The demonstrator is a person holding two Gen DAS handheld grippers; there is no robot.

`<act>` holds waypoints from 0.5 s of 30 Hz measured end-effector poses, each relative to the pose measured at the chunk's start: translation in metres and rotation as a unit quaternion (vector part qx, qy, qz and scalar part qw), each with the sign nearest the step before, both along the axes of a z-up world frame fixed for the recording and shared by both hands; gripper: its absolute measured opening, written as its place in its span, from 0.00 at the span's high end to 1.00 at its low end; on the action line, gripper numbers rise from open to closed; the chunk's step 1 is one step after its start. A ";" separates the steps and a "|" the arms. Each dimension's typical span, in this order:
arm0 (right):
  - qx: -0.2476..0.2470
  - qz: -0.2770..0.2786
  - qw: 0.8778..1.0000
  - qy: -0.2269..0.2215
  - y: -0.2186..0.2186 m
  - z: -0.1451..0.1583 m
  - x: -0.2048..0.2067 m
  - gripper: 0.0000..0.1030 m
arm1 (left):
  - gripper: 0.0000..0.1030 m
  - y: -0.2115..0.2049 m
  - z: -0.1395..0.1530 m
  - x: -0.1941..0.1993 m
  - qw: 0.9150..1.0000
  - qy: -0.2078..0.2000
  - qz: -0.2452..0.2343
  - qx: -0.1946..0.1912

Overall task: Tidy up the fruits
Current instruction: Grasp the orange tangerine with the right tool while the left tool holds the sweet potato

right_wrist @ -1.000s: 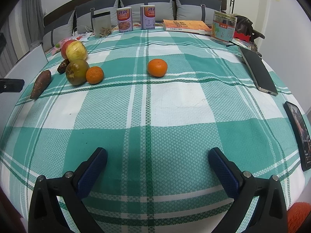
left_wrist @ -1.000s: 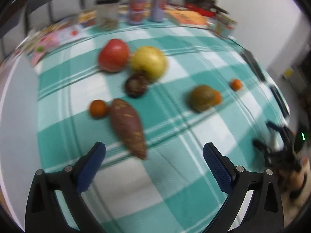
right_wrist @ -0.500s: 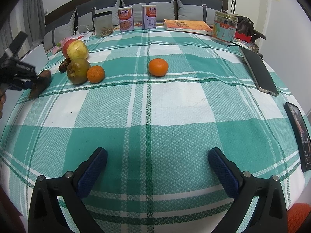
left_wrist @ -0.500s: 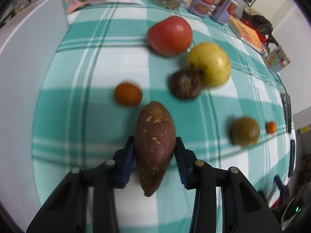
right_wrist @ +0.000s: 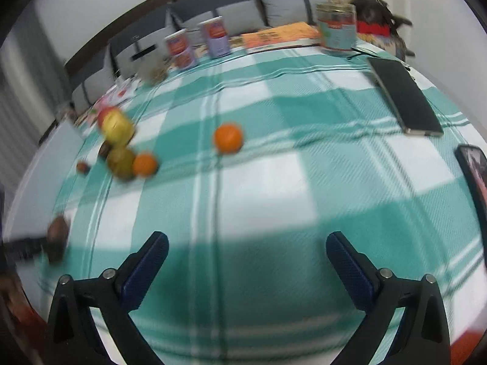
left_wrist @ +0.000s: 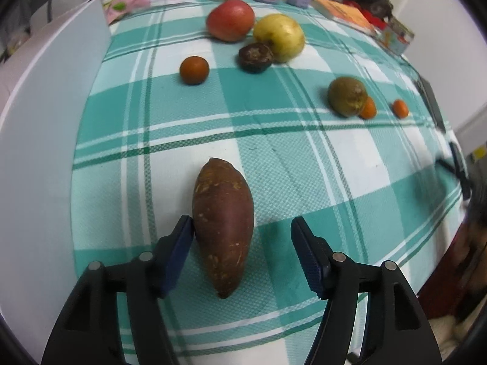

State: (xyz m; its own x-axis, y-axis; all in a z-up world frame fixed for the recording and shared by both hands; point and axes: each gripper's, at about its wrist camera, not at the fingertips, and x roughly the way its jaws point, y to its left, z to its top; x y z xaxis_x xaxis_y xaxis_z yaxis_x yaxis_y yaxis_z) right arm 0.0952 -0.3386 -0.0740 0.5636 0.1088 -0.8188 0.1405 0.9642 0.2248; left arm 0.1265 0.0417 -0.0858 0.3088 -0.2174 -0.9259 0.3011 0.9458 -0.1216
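Observation:
A reddish-brown sweet potato point(left_wrist: 223, 225) lies on the checked cloth between the fingers of my left gripper point(left_wrist: 243, 249). The gripper is open; its left pad touches the potato, the right pad stands apart. Farther off lie a small orange point(left_wrist: 194, 70), a dark round fruit point(left_wrist: 255, 57), a red apple point(left_wrist: 230, 20), a yellow apple point(left_wrist: 279, 37), a green-brown fruit point(left_wrist: 347, 96) and two small oranges point(left_wrist: 400, 108). My right gripper point(right_wrist: 247, 261) is open and empty above the cloth. An orange point(right_wrist: 228, 137) lies ahead of it, the fruit cluster point(right_wrist: 121, 152) to its left.
Two cans point(right_wrist: 197, 44), a jar point(right_wrist: 336, 29), an orange book point(right_wrist: 280, 38) and a bag stand at the table's far edge. A tablet point(right_wrist: 404, 97) and a phone point(right_wrist: 473, 167) lie at the right. A white board point(left_wrist: 45, 121) lies along the table's left.
My left gripper, shut on the sweet potato half a second ago, has opened and the potato lies nearer the front edge. The right gripper's view has shifted and blurred with motion.

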 end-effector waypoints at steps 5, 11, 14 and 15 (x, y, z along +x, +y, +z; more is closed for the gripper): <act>0.018 0.067 0.996 0.048 0.000 0.005 0.070 0.32 | 0.33 0.016 0.004 0.005 0.999 0.009 0.019 -0.031; -0.011 0.114 0.989 0.097 0.025 -0.003 0.122 0.47 | 0.34 0.015 0.007 0.014 0.999 0.011 0.025 -0.020; -0.029 0.113 0.986 0.117 0.028 -0.016 0.129 0.69 | 0.50 0.009 0.000 0.018 1.000 0.024 0.018 -0.007; -0.027 0.114 0.986 0.117 0.027 -0.016 0.128 0.70 | 0.60 0.008 -0.002 0.019 1.000 0.023 0.018 0.005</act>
State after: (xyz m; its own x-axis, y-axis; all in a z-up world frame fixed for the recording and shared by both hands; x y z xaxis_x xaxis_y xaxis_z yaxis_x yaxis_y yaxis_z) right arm 0.2227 -0.3113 -0.0896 0.3238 0.1639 -0.9318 -0.0385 0.9863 0.1601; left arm 0.1451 0.0498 -0.0876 0.2735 -0.1972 -0.9415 0.2607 0.9573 -0.1248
